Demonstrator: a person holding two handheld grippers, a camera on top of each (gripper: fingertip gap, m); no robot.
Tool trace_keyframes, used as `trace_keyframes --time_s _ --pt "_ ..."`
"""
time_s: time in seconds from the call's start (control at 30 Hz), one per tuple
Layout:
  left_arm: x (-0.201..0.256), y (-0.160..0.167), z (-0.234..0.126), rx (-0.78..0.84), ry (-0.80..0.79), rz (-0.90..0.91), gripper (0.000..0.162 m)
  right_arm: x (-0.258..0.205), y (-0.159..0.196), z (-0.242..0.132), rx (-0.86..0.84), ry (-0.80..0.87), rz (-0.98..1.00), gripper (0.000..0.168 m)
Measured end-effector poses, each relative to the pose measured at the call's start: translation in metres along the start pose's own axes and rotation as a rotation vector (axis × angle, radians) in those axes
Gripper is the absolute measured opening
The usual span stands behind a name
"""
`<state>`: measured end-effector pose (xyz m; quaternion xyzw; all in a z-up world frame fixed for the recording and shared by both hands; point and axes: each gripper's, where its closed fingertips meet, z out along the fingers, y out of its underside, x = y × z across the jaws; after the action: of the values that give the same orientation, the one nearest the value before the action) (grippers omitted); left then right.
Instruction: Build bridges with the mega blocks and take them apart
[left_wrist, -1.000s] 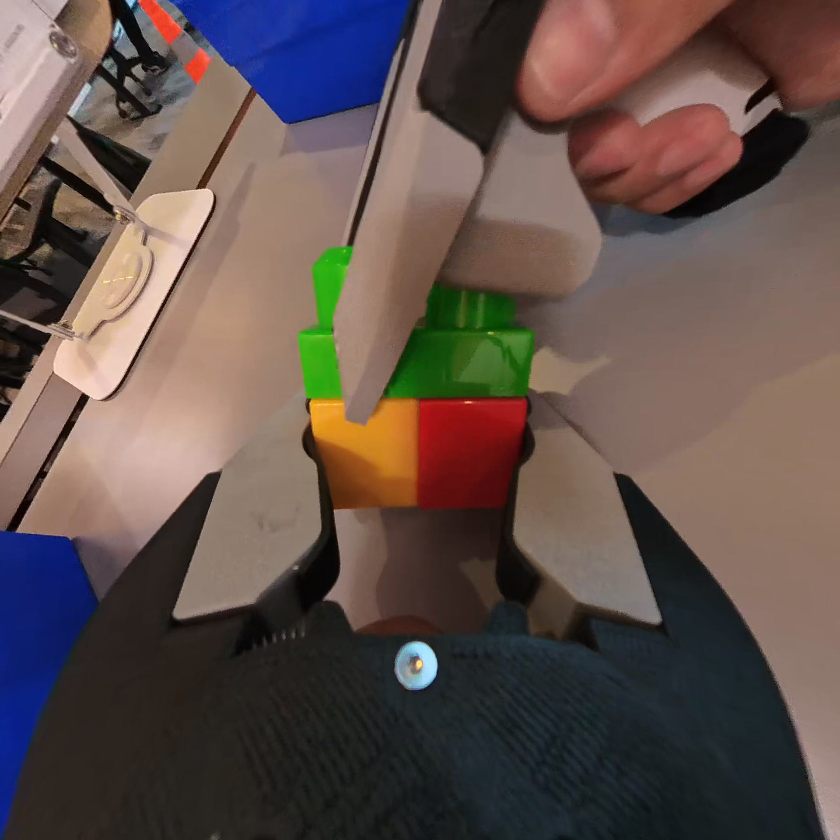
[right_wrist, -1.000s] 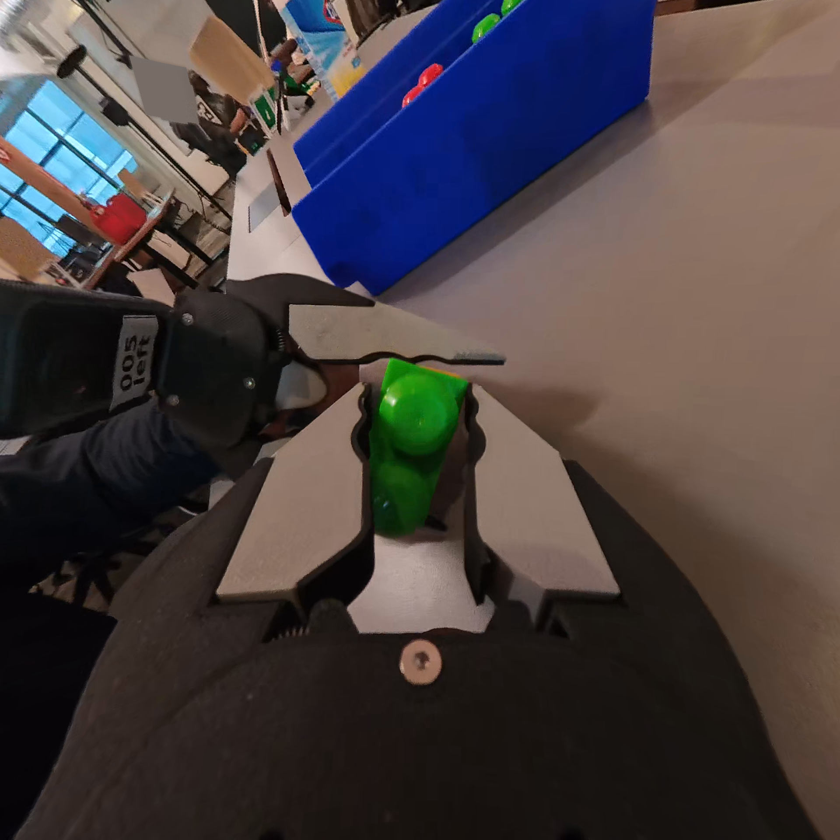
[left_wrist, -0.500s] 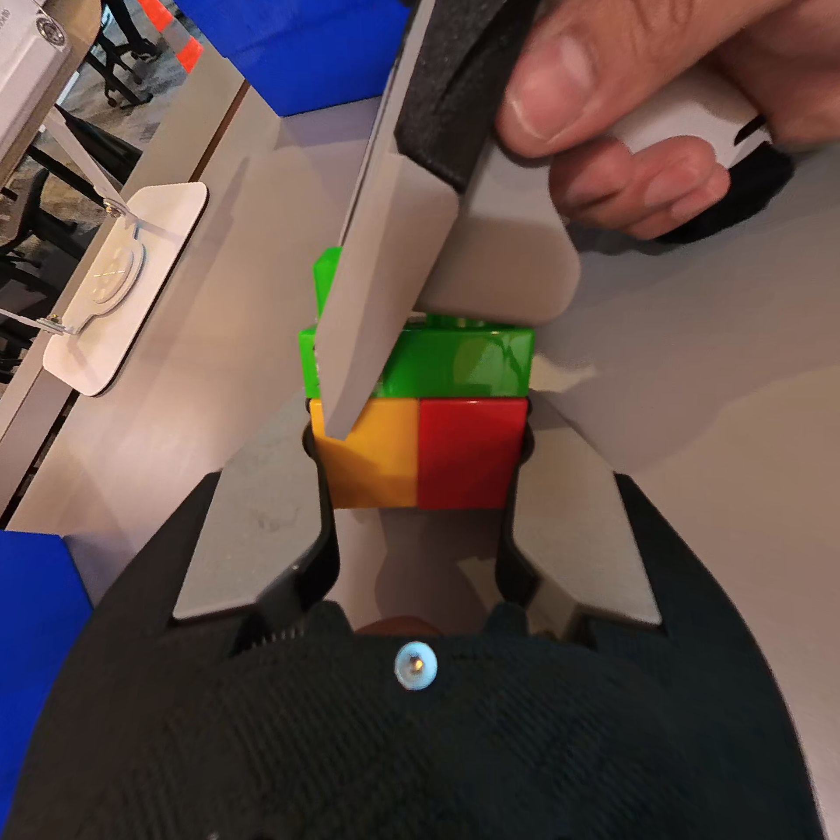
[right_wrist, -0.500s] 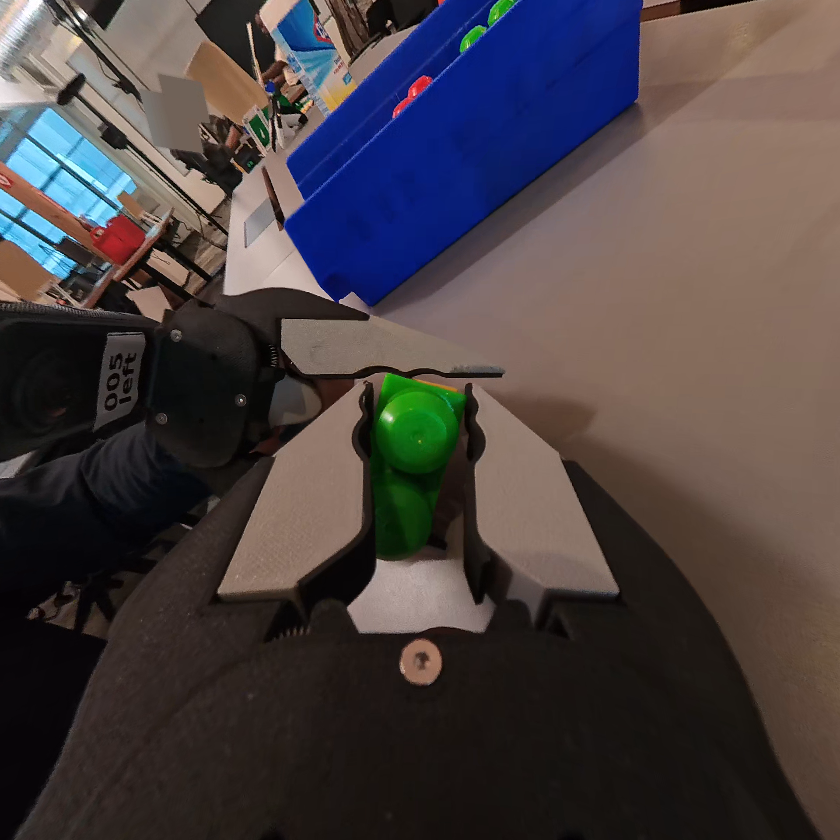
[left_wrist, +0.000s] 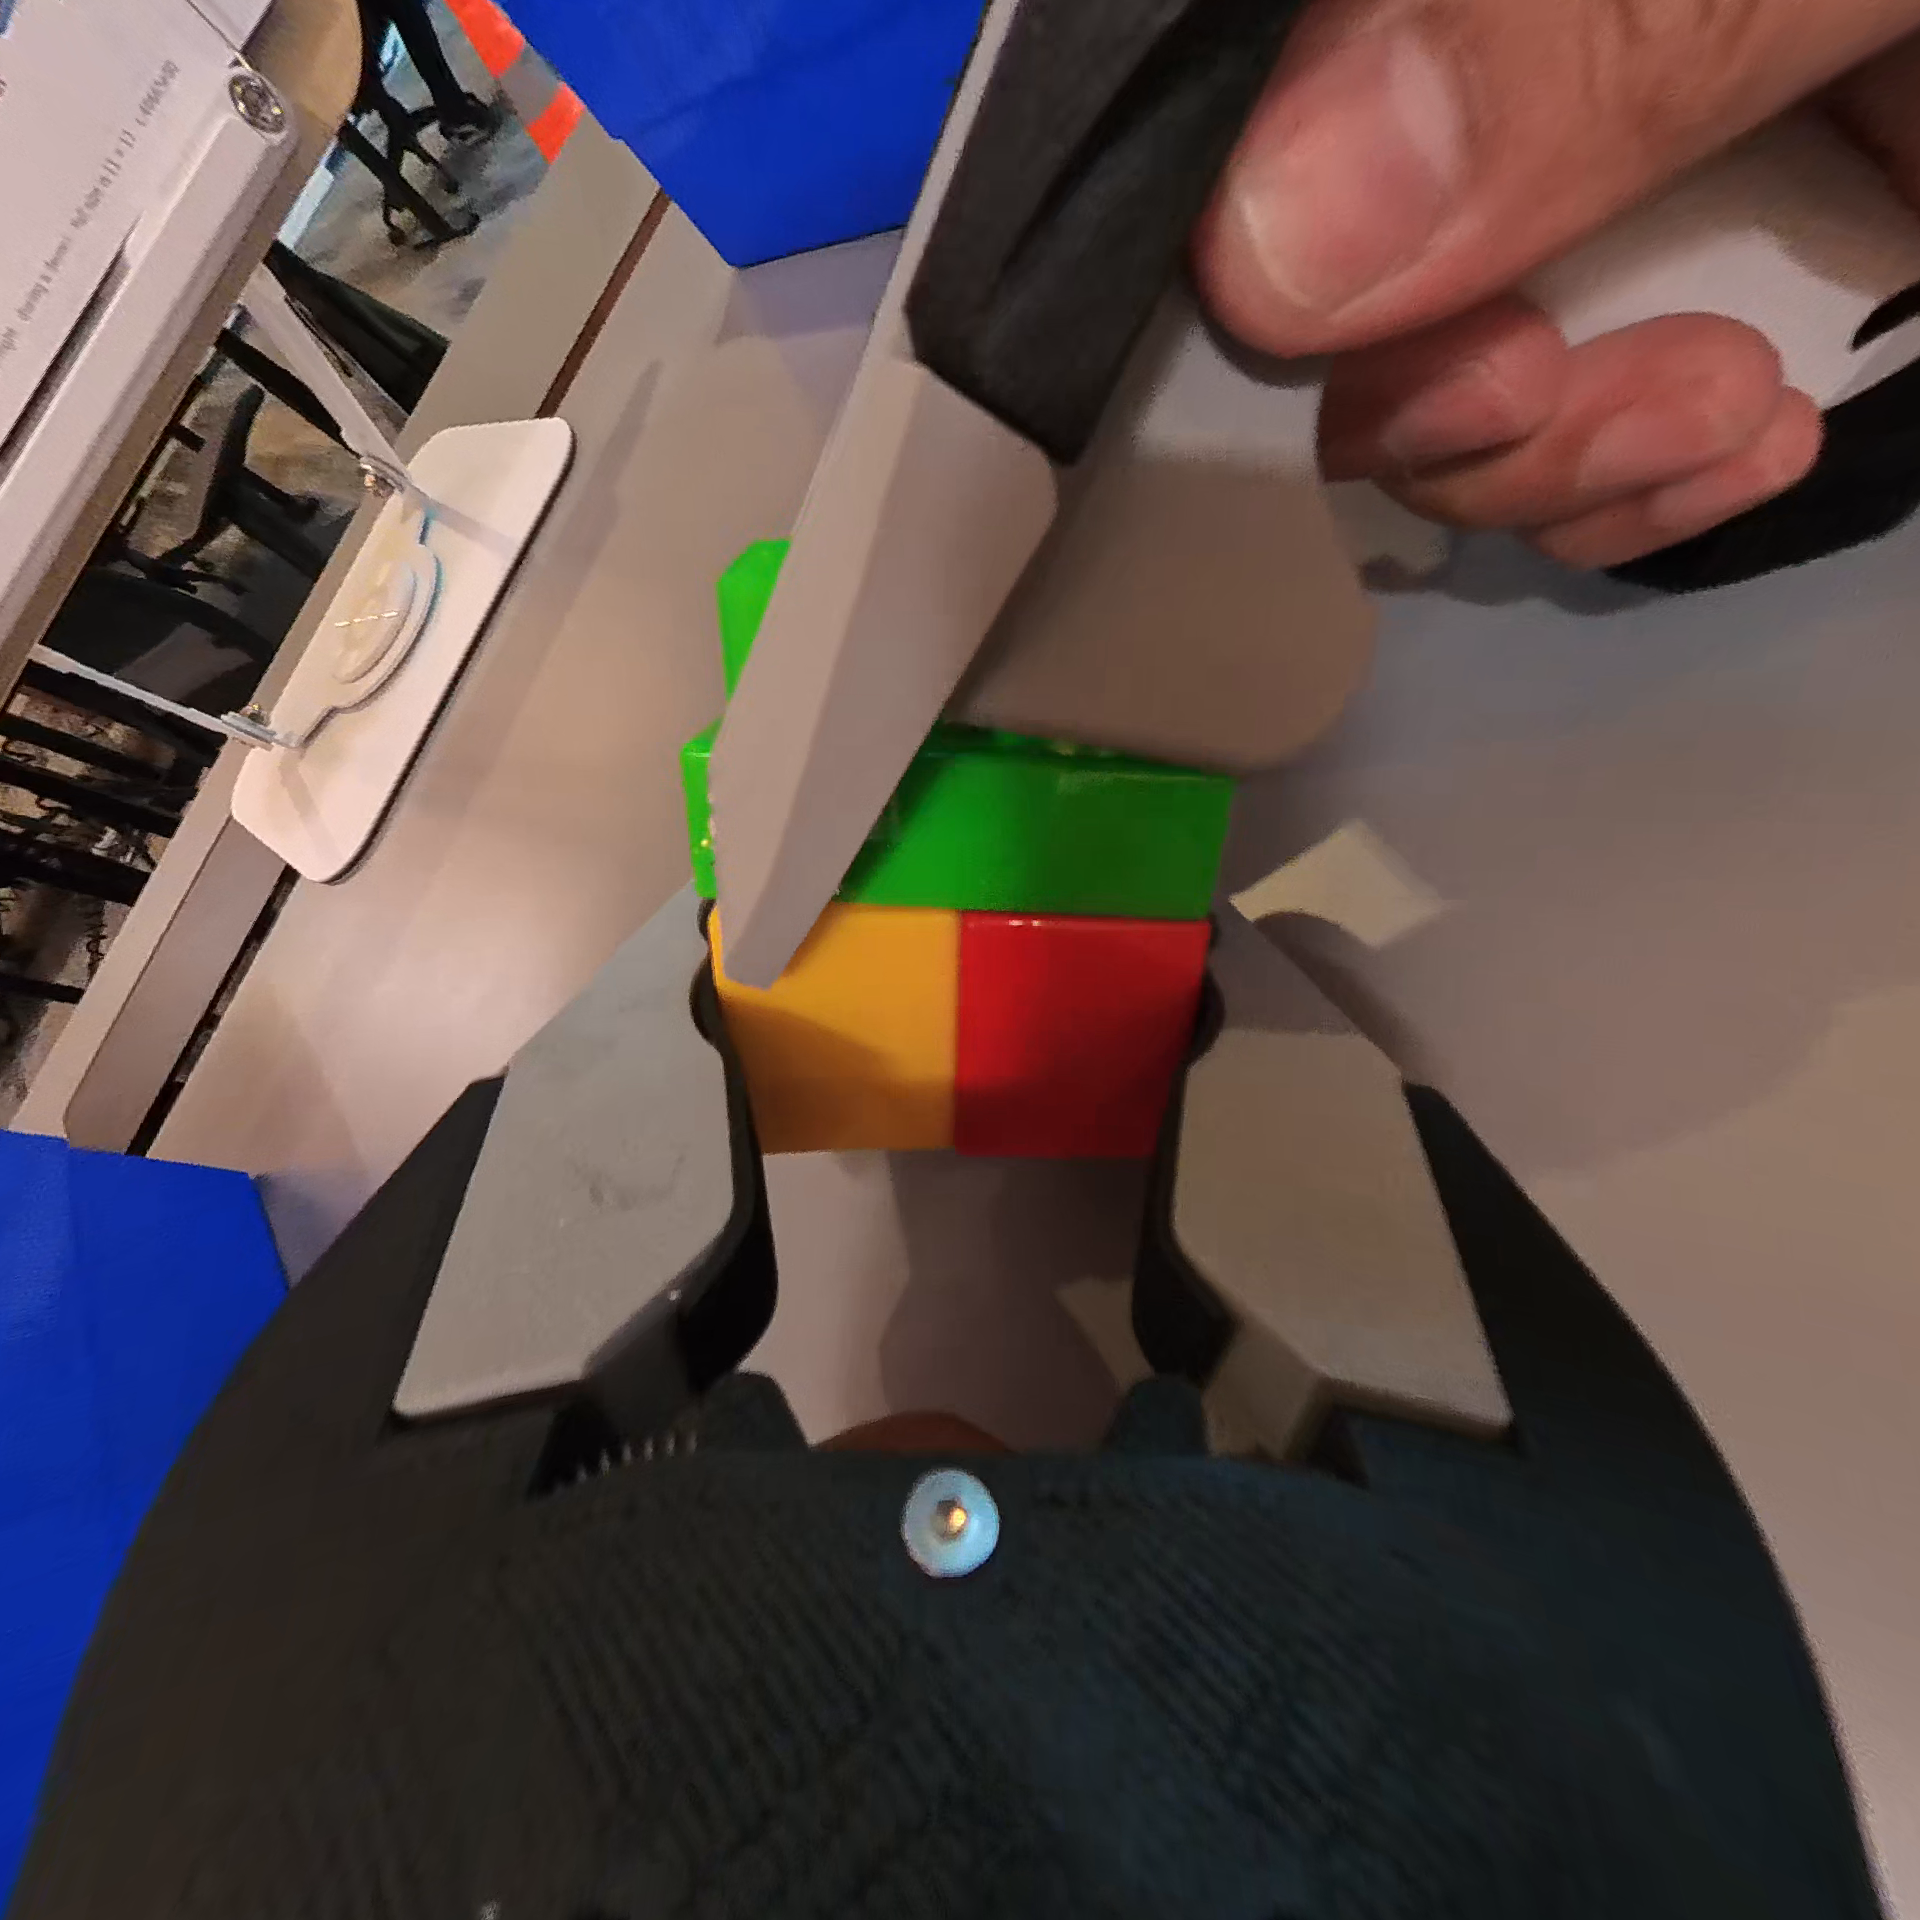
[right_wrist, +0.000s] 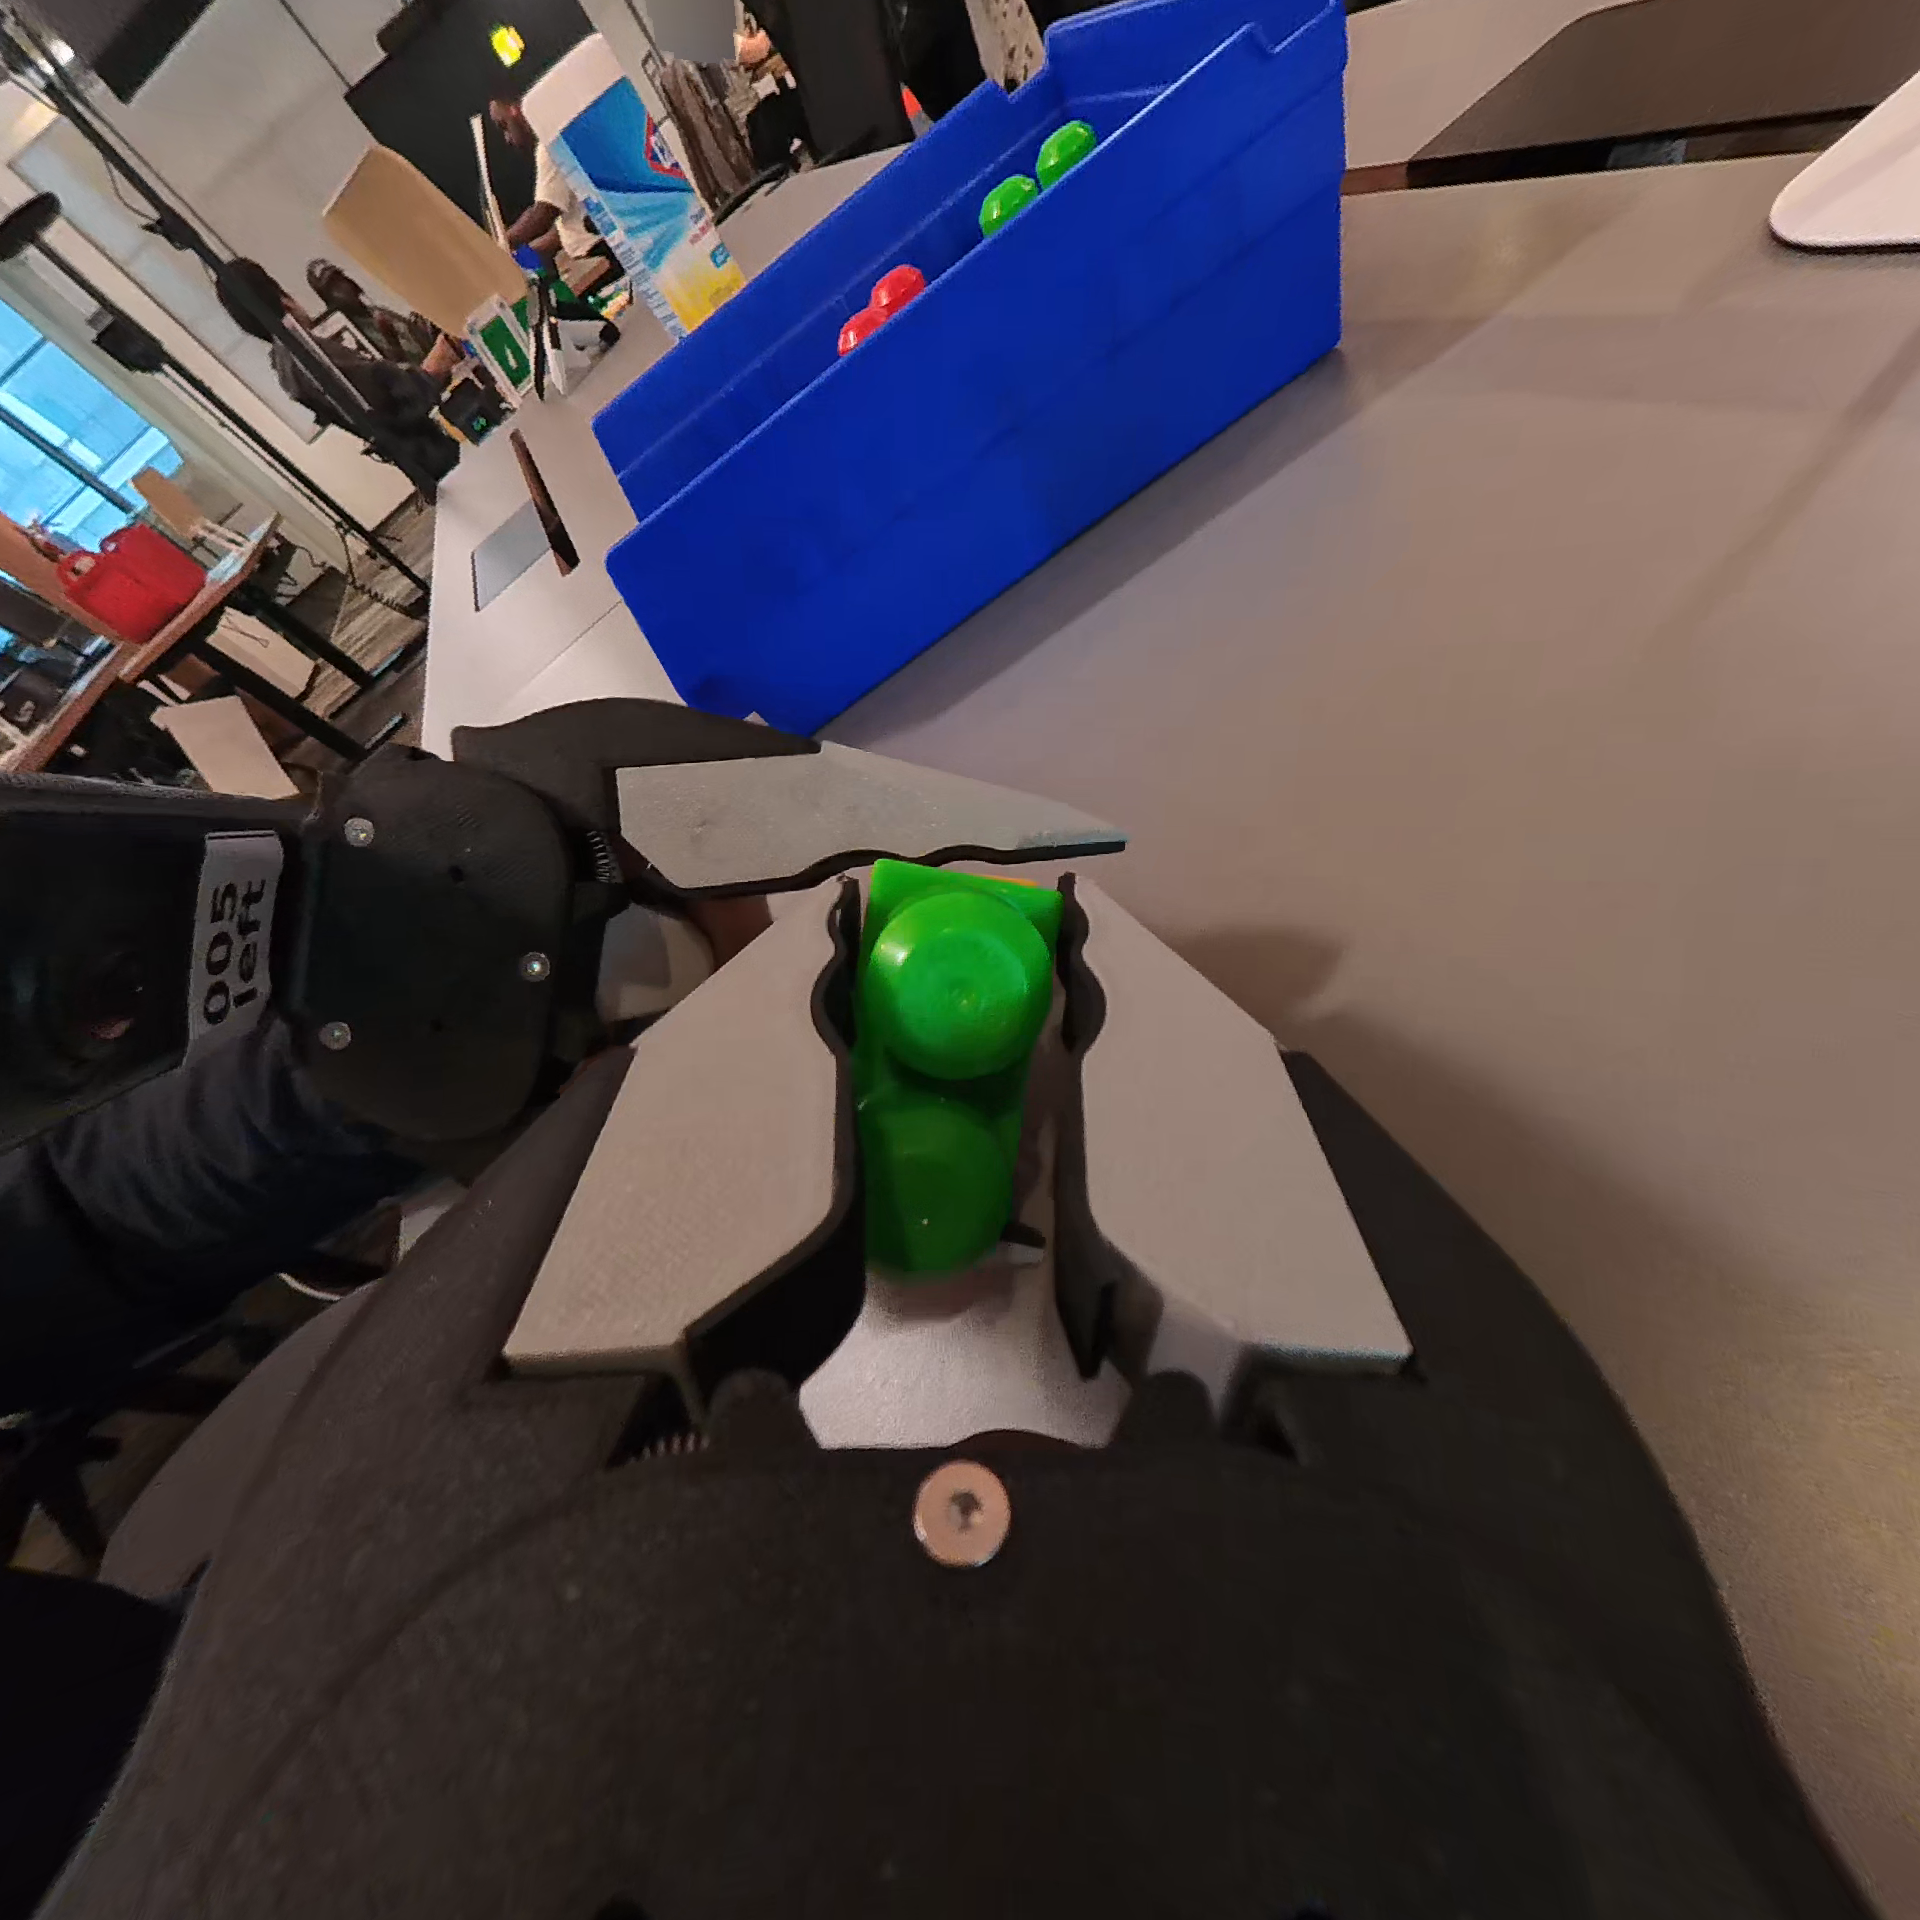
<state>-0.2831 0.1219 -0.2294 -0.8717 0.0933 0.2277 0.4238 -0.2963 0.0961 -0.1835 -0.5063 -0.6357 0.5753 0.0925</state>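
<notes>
In the left wrist view my left gripper (left_wrist: 958, 966) is shut on an orange block (left_wrist: 842, 1029) and a red block (left_wrist: 1070, 1029) that stand side by side on the grey table. A green block (left_wrist: 1039, 842) lies across their tops. My right gripper's fingers (left_wrist: 873, 707) come down from above and grip the green block, with a hand behind them. In the right wrist view my right gripper (right_wrist: 956, 914) is shut on the green block (right_wrist: 945, 1060), whose two studs face the camera. The left gripper (right_wrist: 416, 935) lies just to its left.
A blue bin (right_wrist: 987, 468) with red and green blocks stands behind on the table. Another blue bin (left_wrist: 114, 1299) sits at the near left of the left wrist view. A white stand base (left_wrist: 405, 644) lies by the table's left edge.
My right gripper has moved lower over the green block, so its studs are now hidden in the left wrist view. My left gripper has kept its hold on the orange and red blocks.
</notes>
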Motion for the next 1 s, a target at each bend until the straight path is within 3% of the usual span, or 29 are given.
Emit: trace_keyframes --time_s 0.4,0.63,1.0 --pt "-0.002 -0.002 0.0 0.005 -0.003 -0.062 0.086 0.0 -0.005 0.001 0.043 -0.012 0.019 0.035" --pt "-0.007 0.004 0.0 -0.013 -0.04 -0.002 0.086 0.0 0.0 0.0 -0.003 -0.05 0.001 0.035" --pt "-0.026 0.014 -0.006 -0.029 -0.073 -0.067 0.085 -0.005 0.019 0.008 -0.112 -0.045 -0.06 0.037"
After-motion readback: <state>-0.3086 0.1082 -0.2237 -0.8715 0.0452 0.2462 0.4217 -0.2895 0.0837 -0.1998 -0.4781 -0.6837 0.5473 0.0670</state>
